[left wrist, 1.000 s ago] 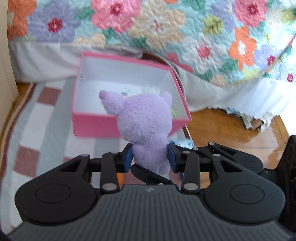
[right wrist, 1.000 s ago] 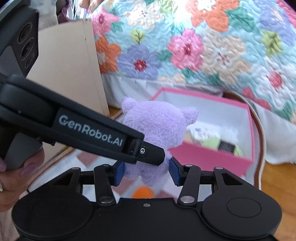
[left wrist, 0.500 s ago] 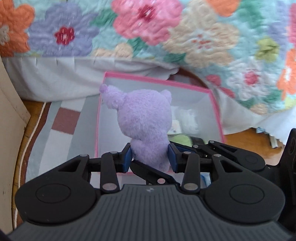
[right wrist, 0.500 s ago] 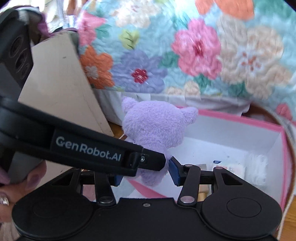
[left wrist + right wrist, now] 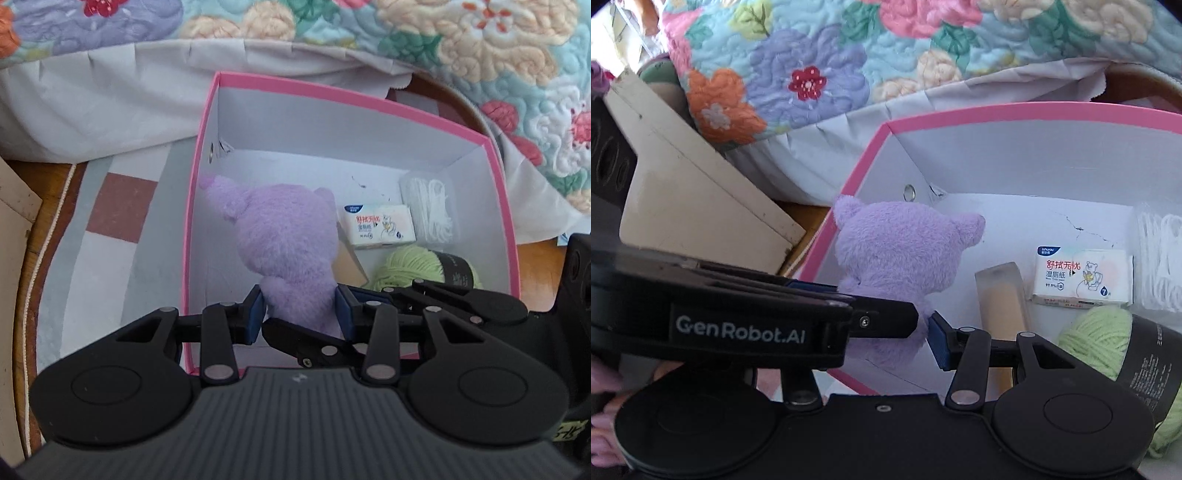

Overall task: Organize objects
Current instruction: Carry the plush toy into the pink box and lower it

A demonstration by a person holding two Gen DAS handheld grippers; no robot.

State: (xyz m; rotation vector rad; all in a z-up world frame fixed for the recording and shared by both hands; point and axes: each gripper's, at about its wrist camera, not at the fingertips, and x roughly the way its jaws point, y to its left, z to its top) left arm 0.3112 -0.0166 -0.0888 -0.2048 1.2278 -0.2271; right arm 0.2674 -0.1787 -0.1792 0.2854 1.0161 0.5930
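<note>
A purple plush toy (image 5: pixel 284 236) hangs head-forward over the left part of an open pink box (image 5: pixel 332 92) with a white inside. My left gripper (image 5: pixel 300 317) is shut on the toy's lower body, blue pads pressing in from both sides. My right gripper (image 5: pixel 886 339) is shut on the same plush toy (image 5: pixel 901 254) from the other side. Its left pad is hidden behind the left gripper's black arm, which crosses the right wrist view. I cannot tell whether the toy touches the floor of the pink box (image 5: pixel 997 114).
In the box's right half lie a wet-wipe pack (image 5: pixel 378 225), a green yarn ball (image 5: pixel 413 269), a bag of white cord (image 5: pixel 432 206) and a beige block (image 5: pixel 1001 295). A floral quilt (image 5: pixel 480 55) overhangs behind. A checked rug (image 5: pixel 118 206) and a cream panel (image 5: pixel 683 184) lie left.
Both grippers carried the plush toy forward and down, from in front of the pink box to over its inside. The view now looks steeply into the box. Both grips held.
</note>
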